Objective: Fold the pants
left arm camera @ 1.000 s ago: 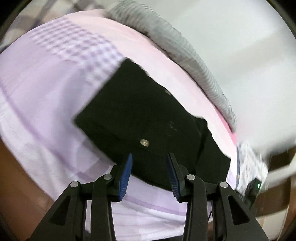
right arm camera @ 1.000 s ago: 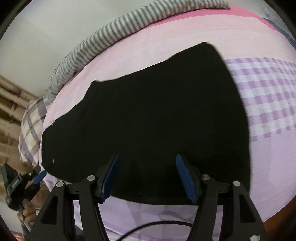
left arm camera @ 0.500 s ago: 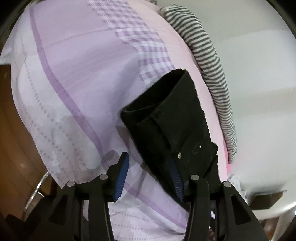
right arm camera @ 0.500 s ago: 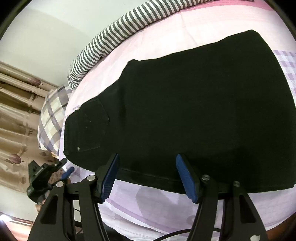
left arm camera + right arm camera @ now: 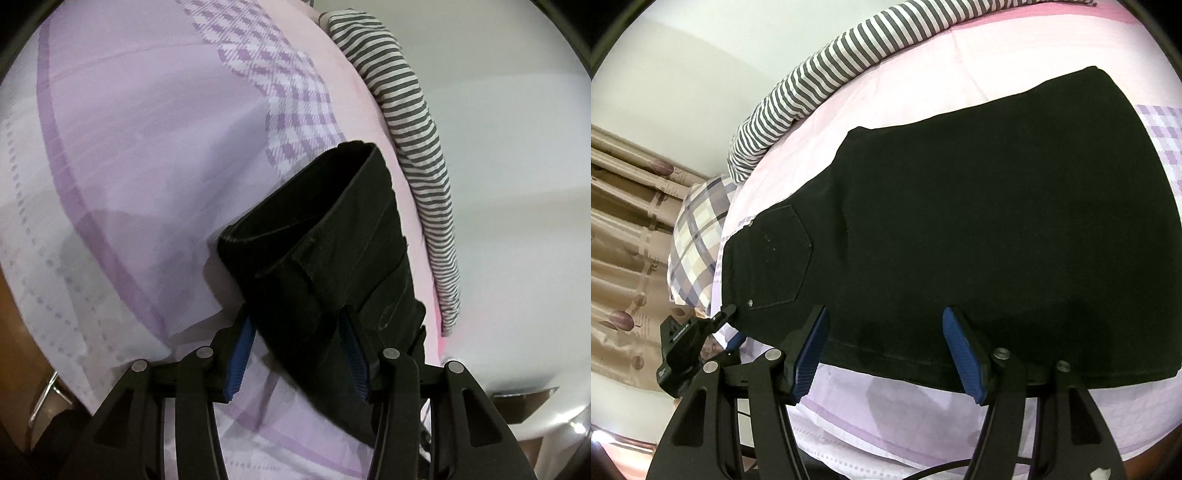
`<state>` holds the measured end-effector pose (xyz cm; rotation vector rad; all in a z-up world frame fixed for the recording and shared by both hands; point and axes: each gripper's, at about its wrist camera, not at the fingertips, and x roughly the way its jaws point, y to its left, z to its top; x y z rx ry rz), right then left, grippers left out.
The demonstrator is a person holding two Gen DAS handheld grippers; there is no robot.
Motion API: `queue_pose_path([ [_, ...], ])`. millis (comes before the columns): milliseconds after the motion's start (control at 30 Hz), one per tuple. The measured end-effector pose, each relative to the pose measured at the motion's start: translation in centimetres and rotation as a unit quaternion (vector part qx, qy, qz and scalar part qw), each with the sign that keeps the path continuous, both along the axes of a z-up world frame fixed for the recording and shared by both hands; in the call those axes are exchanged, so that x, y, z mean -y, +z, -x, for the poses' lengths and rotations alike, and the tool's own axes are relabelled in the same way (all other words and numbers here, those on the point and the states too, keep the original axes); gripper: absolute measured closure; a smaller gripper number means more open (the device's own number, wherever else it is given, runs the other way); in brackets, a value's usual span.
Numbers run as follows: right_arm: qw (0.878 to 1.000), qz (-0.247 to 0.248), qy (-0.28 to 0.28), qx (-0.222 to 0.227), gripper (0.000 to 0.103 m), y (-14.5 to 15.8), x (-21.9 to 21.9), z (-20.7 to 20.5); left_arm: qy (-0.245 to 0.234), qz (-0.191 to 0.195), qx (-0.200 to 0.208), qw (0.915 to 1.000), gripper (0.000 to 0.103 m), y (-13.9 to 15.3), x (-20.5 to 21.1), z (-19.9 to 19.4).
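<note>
On the bed (image 5: pixel 879 413), I am working the black pants (image 5: pixel 979 229) toward a tidy stack; they are already lying doubled into a broad flat panel, back pocket (image 5: pixel 779 258) up, so I judge at least one fold done and a further fold across the length still ahead. Farthest left of my right fingers, beyond the waist end, my left gripper (image 5: pixel 731 328) is reaching in at the waistband corner. Its own camera shows the waistband (image 5: pixel 295 236) gaping open ahead of my left gripper (image 5: pixel 297 354), the blue pads (image 5: pixel 238 358) having just been opening, thick cloth between them; whether they are pressing it I cannot tell. My right gripper (image 5: pixel 886 354) is hovering half open over the near edge of the pants, nothing held, the hem edge running just ahead of and between its fingers. Beyond both, a striped blanket (image 5: pixel 842 62) is lying along the wall, and a checked pillow (image 5: pixel 694 240) sits to the left.
</note>
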<state>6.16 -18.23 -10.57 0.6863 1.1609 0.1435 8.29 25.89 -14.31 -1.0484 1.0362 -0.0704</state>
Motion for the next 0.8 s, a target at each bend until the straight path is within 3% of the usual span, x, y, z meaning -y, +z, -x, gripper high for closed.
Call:
queue_pose_path([
  [67, 1.0, -0.002, 0.0, 0.0, 0.041, -0.1, 0.0, 0.0, 0.002, 0.005, 0.011, 0.9999, 0.046, 0.0, 0.1, -0.3],
  [233, 1.0, -0.002, 0.001, 0.001, 0.041, -0.2, -0.2, 0.0, 0.007, -0.021, 0.027, 0.9994, 0.045, 0.4, 0.8, -0.6],
  [300, 1.0, 0.005, -0.001, -0.002, 0.041, -0.2, -0.3, 0.0, 0.002, -0.06, 0.02, 0.998, 0.064, 0.6, 1.3, -0.5],
  [400, 1.0, 0.022, 0.001, 0.004, 0.041, 0.2, -0.5, 0.0, -0.006, -0.105, 0.012, 0.9944, 0.073, 0.9, 1.9, -0.5],
  [567, 0.998, 0.054, 0.004, 0.007, 0.041, 0.6, -0.8, 0.0, -0.007, -0.155, 0.016, 0.9877, 0.08, 2.2, 3.2, -0.6],
  [800, 0.995, 0.096, 0.011, 0.01, 0.041, 0.9, -0.8, -0.2, -0.02, -0.227, 0.017, 0.9735, 0.082, 5.0, 5.4, -1.0],
])
